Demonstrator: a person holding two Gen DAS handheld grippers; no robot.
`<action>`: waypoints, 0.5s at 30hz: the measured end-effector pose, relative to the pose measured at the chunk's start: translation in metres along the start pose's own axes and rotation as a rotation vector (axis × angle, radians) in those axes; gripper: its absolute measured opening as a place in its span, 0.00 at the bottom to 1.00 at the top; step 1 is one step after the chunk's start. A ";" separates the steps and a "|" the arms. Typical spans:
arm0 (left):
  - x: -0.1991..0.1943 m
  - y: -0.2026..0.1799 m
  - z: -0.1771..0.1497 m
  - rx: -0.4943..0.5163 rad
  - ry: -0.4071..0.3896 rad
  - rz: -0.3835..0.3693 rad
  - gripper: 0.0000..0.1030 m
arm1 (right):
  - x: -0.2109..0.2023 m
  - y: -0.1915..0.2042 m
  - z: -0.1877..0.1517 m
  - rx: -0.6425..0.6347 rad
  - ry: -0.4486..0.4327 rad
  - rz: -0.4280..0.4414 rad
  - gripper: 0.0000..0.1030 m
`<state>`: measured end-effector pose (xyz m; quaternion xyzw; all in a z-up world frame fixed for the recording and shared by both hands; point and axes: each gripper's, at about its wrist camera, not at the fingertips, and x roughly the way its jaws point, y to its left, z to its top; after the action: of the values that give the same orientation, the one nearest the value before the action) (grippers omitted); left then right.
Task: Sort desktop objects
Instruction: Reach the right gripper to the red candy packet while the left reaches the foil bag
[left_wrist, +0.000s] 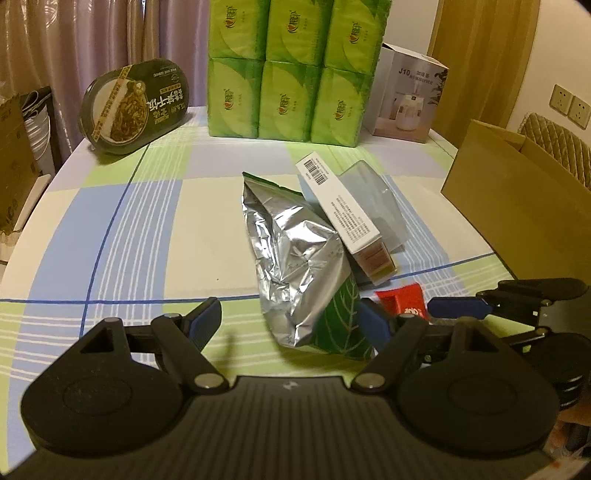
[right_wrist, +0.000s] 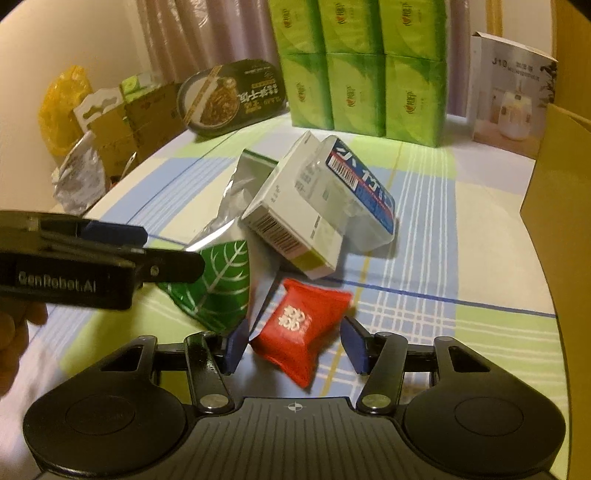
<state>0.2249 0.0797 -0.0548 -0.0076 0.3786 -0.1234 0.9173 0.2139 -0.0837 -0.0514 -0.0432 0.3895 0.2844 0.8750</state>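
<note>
A crumpled silver bag with a green leaf print (left_wrist: 295, 266) lies on the checked tablecloth (left_wrist: 147, 221). It sits between the fingers of my left gripper (left_wrist: 291, 321), which stands open; the left pad is clear of the foil. A white barcoded box (left_wrist: 343, 210) leans on the bag, against a clear plastic case with a blue label (right_wrist: 362, 192). A small red pouch (right_wrist: 299, 332) lies between the blue pads of my right gripper (right_wrist: 295, 347), with a narrow gap showing at the right pad. A blue finger (left_wrist: 458, 307) of that gripper shows beside the pouch in the left wrist view.
Stacked green tissue packs (left_wrist: 291, 74) stand at the back, with a dark oval noodle bowl (left_wrist: 136, 107) to their left and a white appliance box (left_wrist: 410, 99) to their right. A brown cardboard box (left_wrist: 517, 206) stands at the right table edge. Boxes and bags (right_wrist: 110, 122) crowd beyond the left edge.
</note>
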 end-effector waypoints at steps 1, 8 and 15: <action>0.001 0.000 0.000 0.002 -0.001 0.003 0.75 | 0.001 0.000 0.001 0.000 -0.001 -0.003 0.50; 0.005 0.007 0.001 -0.024 0.000 0.020 0.75 | 0.004 -0.002 0.000 -0.005 0.008 -0.021 0.35; 0.005 0.002 0.002 -0.020 -0.013 0.006 0.76 | -0.005 -0.009 -0.002 0.002 -0.028 -0.048 0.38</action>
<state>0.2304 0.0805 -0.0573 -0.0164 0.3739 -0.1167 0.9200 0.2143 -0.0939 -0.0504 -0.0477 0.3764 0.2636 0.8869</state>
